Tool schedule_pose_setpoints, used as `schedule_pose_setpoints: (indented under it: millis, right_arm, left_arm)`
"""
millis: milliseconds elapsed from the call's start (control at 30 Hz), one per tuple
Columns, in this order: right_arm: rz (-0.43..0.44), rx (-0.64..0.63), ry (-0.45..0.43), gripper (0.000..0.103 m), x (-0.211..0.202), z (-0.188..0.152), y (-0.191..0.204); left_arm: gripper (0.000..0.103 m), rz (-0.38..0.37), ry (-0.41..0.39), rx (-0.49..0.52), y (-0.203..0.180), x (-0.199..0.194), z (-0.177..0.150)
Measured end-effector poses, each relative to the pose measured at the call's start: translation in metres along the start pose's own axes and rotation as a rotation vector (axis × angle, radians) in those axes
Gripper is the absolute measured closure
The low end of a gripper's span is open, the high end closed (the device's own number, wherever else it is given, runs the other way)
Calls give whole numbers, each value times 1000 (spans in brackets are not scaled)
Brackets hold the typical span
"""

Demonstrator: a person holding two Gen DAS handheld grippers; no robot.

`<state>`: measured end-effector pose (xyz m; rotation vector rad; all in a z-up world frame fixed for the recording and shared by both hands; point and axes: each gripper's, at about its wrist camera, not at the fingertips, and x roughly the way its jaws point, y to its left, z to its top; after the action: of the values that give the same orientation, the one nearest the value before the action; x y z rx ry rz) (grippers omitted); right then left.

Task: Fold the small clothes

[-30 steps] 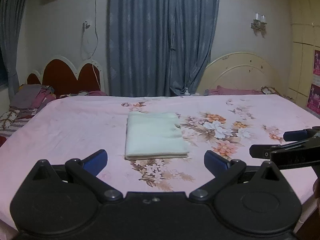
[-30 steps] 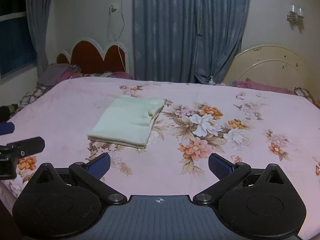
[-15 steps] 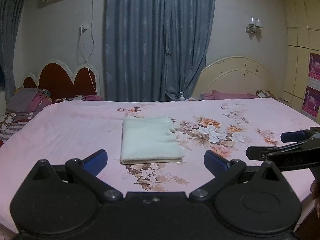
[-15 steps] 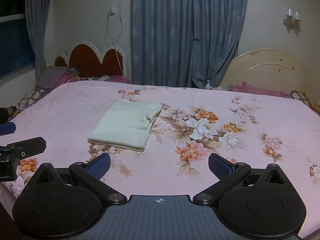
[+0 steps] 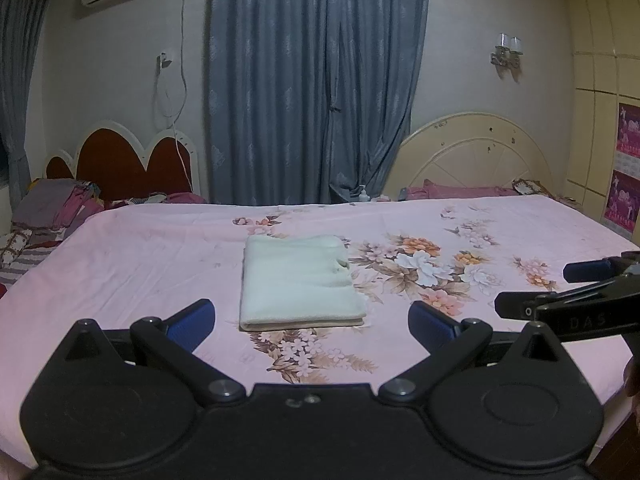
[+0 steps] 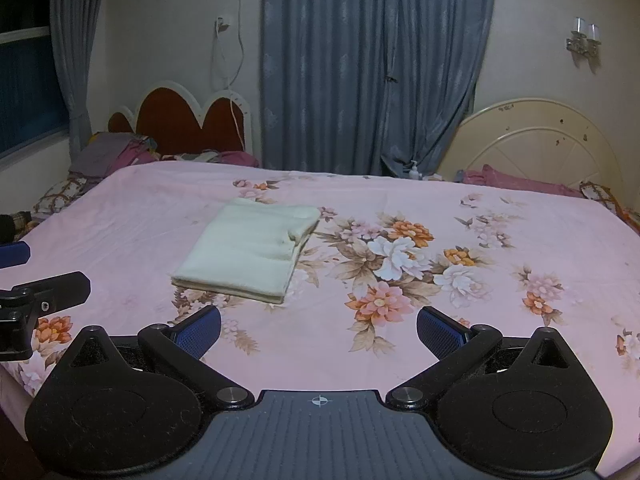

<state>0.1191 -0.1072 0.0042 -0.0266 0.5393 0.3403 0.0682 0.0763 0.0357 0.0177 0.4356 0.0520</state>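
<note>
Left wrist view: both claws, left claw [image 5: 311,322] and right claw [image 6: 319,330], stand spread and empty; re-gripping the folded cloth [image 5: 300,281] on the bed [image 5: 120,264] risks disturbing its layers.

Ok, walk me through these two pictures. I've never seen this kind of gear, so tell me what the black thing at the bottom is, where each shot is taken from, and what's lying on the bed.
There is no robot here. A person holds a hand-operated gripper in each hand, and each one carries a wide-angle camera looking forward along its two fingers. One picture comes from the left gripper, the other from the right gripper. The black shape at the bottom of each is that gripper's own body, and the blue pads are its fingers. Both stand spread wide and hold nothing. Each gripper also peeks into the other's picture from the side. On the pink flowered bedsheet lies one pale cloth, folded into a neat rectangle and touched by neither gripper. Behind are blue-grey curtains and two headboards.
</note>
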Motion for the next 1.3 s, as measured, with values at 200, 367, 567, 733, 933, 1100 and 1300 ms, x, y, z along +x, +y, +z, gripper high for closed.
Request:
schedule_pose_setpoints:
  millis: [200,367,567,733,933,1100,1300]
  right_arm:
    - [4,-5,-2,0,1,1,-3]
    - [3,-1,-1,0,2,2,-2]
    - [3,-5,-2,0,3,2,-1]
    - [-2,-6,-3,0,4,2,0]
    - [-4,-7,-3,0,4,2,2]
    - [-4,-8,-2,0,5,1,1]
    - [-6,-11,-2,0,5,1,1]
  left_arm:
    - [0,0,-2,-1,2,1,2]
    - [0,1,-4,-1,2,1,2]
    - [0,8,-1,1,2,2,2]
    - [0,8,-4,0,3,2,2]
    - [0,12,-5,4,3,3,2]
    - [1,16,-8,-2,1,4,2]
    - [1,13,-12,-21,3,6,4]
